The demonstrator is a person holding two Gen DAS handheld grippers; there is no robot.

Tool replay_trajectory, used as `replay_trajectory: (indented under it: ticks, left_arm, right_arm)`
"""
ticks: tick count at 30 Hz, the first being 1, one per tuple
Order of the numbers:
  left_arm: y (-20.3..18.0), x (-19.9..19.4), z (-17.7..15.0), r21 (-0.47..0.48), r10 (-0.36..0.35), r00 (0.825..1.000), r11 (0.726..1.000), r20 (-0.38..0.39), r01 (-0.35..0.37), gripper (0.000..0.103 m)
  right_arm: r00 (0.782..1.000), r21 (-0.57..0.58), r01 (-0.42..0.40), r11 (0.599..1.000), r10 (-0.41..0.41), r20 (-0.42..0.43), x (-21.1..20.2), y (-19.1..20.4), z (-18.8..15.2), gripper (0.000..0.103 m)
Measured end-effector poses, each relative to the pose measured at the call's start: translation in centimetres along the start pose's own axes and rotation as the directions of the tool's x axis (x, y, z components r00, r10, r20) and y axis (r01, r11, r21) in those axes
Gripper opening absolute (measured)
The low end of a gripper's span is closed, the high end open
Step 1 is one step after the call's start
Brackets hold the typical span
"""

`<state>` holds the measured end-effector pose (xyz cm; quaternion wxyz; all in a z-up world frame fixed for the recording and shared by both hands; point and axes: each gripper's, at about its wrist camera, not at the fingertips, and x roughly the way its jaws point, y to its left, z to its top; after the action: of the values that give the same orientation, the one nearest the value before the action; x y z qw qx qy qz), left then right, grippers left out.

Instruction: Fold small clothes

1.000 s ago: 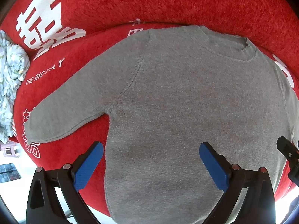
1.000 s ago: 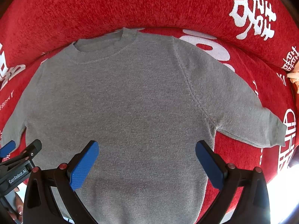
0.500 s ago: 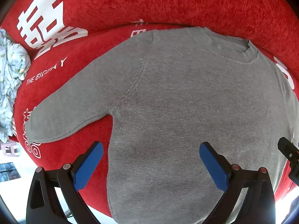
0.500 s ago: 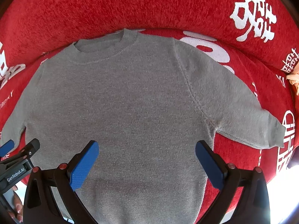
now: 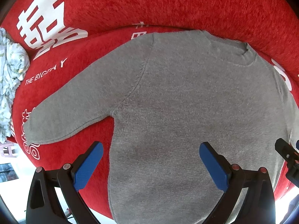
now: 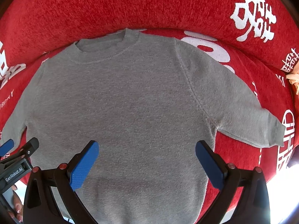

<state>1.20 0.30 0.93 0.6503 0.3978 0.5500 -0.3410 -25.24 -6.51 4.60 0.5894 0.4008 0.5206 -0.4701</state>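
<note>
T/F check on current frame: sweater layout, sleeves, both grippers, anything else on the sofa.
1. The grey sweater lies flat, neckline toward the sofa back. True.
2. Both sleeves are folded over the body. False: each sleeve is spread outward on the red sofa cover.
3. The left gripper is shut on the hem. False: open, holding nothing.
4. The right gripper is open. True.
5. A pale printed cloth lies at the left edge. True.
</note>
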Motion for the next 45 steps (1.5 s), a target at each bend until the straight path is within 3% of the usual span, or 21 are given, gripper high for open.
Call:
replay_trajectory:
  ticks: [15, 21, 27, 31, 34, 36, 37, 40, 43, 44, 45]
  left_arm:
    - [0.9, -0.1, -0.1, 0.005, -0.04, 0.999, 0.999, -0.003, 0.04, 0.103]
    - [2.4, 0.2, -0.5, -0.015, -0.091, 0.996, 0.996, -0.011, 0.091, 0.103]
    - [6.4, 1.9, -2.0, -0.059, -0.102, 0.995, 0.993, -0.011, 0.101, 0.103]
    - [12.1, 3.5, -3.4, -0.183, -0.157, 0.988, 0.971, 0.008, 0.155, 0.103]
    - [17.6, 4.9, -4.8, -0.333, -0.202, 0.978, 0.92, 0.054, 0.208, 0.103]
    - [21.0, 6.3, -5.9, -0.432, -0.252, 0.964, 0.862, 0.09, 0.266, 0.103]
    - [22.6, 7.3, -6.6, -0.491, -0.3, 0.946, 0.811, 0.121, 0.32, 0.103]
    - [25.2, 9.6, -7.3, -0.566, -0.394, 0.895, 0.697, 0.211, 0.44, 0.103]
    - [25.2, 11.5, -6.7, -0.621, -0.512, 0.814, 0.552, 0.273, 0.556, 0.103]
    - [25.3, 12.0, -6.4, -0.631, -0.526, 0.796, 0.517, 0.299, 0.579, 0.103]
    - [26.3, 12.4, -6.2, -0.618, -0.514, 0.789, 0.512, 0.335, 0.596, 0.103]
  right_arm:
    - [1.0, -0.003, 0.02, 1.0, -0.02, 0.006, -0.2, 1.6, -0.5, 0.103]
    - [1.0, -0.017, 0.005, 1.0, -0.005, 0.013, -0.7, 3.0, -1.1, 0.103]
    - [0.998, -0.1, -0.065, 0.993, 0.066, -0.002, -1.0, 6.6, -2.3, 0.103]
    - [0.994, -0.17, -0.109, 0.979, 0.107, -0.024, -1.0, 10.0, -3.4, 0.103]
    - [0.99, -0.205, -0.14, 0.969, 0.131, -0.054, -0.6, 12.6, -4.2, 0.103]
    - [0.988, -0.228, -0.152, 0.962, 0.139, -0.069, -0.3, 14.2, -4.7, 0.103]
    - [0.987, -0.238, -0.159, 0.958, 0.144, -0.076, -0.2, 14.9, -4.9, 0.103]
    - [0.984, -0.275, -0.175, 0.945, 0.156, -0.092, 0.1, 16.9, -5.6, 0.103]
    - [0.981, -0.308, -0.193, 0.932, 0.172, -0.094, 0.1, 18.5, -6.1, 0.103]
    - [0.981, -0.318, -0.194, 0.928, 0.175, -0.088, -0.1, 18.9, -6.2, 0.103]
    - [0.981, -0.329, -0.193, 0.924, 0.176, -0.079, -0.3, 19.3, -6.3, 0.103]
